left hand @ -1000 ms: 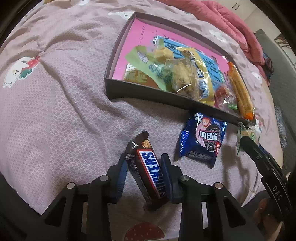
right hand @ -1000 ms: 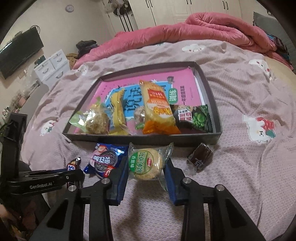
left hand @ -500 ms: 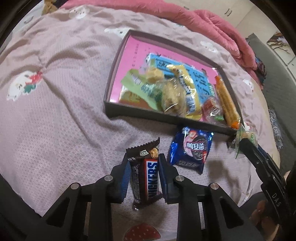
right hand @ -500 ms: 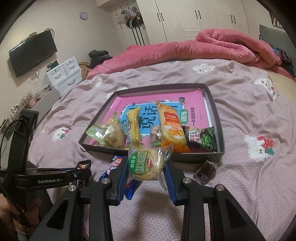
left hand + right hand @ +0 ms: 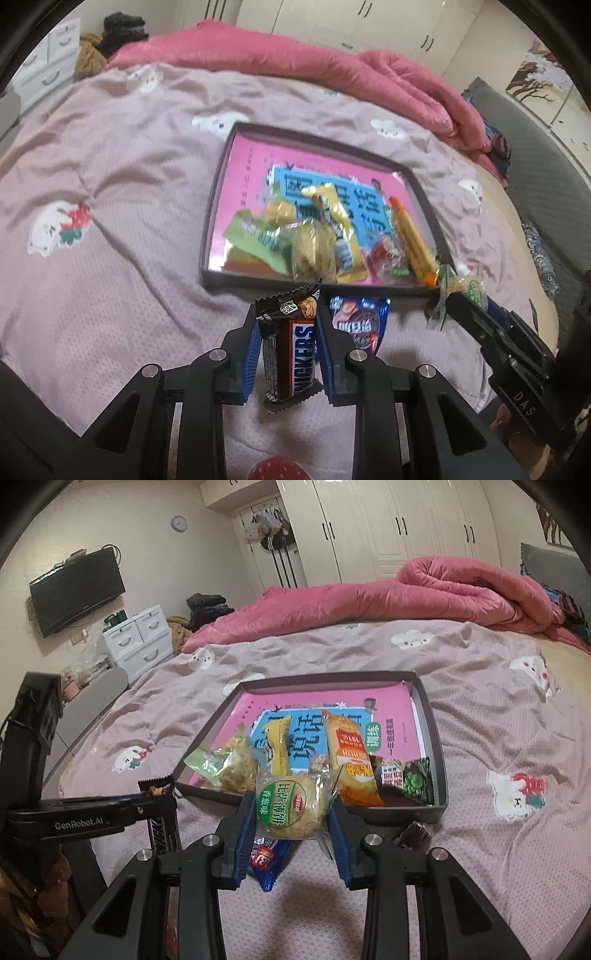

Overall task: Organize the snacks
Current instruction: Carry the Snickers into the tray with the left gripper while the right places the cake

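Your left tool (image 5: 286, 345) has its blue pads clamped on a brown Snickers bar with a glossy plastic wrapper (image 5: 291, 350), holding it clear of the mauve quilted bedspread with cartoon prints (image 5: 110, 229). The bar stands nearly upright in the left wrist view: its long axis runs from the crimped, sawtooth top edge, which points toward the dark shallow rectangular tray (image 5: 210, 221), down to the lower crimp near the tool's base. The white lettering runs lengthwise along the wrapper.

Your right tool (image 5: 291, 814) is closed to a moderate gap on a round pale-yellow biscuit cake in a clear plastic packet with a green label (image 5: 291, 805). The packet faces the camera flat, label side forward, with its crinkled seams spreading out past both pads. It hangs above the bedspread, just in front of the tray's near wall.

A blue foil cookie packet (image 5: 356, 325) lies flat on the bed just in front of the tray, between the two tools. A small dark brown wrapped sweet (image 5: 413, 834) lies by the tray's near right corner. Inside the tray, several snack packets lie on a pink and blue printed booklet (image 5: 384, 709).
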A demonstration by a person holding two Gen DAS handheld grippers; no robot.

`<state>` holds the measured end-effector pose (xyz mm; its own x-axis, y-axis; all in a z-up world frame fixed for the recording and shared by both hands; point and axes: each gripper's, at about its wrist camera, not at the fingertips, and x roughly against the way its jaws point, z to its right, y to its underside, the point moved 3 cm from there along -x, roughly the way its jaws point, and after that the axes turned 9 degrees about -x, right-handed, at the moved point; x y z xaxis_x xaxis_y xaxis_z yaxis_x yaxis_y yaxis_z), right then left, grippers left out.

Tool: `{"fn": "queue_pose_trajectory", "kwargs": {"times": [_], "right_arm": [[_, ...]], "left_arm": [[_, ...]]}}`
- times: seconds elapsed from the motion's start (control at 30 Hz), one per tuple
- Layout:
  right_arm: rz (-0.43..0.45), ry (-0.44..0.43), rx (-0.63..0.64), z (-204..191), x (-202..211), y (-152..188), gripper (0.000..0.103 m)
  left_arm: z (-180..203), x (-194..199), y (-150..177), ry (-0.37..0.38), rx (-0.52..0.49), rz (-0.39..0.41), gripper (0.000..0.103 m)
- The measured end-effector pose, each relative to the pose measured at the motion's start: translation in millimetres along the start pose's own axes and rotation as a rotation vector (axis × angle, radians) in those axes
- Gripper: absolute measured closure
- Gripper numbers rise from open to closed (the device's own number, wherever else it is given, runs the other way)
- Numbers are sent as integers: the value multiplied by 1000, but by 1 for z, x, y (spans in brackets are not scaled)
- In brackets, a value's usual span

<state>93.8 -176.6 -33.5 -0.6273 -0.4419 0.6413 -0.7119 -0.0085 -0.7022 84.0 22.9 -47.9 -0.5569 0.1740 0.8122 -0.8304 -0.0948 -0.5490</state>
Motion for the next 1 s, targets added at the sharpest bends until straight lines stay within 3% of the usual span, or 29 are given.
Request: {"fn": "queue_pose_trajectory", "kwargs": {"times": [0.57,1.0], "right_arm": [[69,-6,39,-8,7,-12,66],[113,12,53,-7,4,-30,66]], "left_arm": [[6,24,-28,-35,-66,127,75],[-8,19,-48,-51,-54,157,75]]}}
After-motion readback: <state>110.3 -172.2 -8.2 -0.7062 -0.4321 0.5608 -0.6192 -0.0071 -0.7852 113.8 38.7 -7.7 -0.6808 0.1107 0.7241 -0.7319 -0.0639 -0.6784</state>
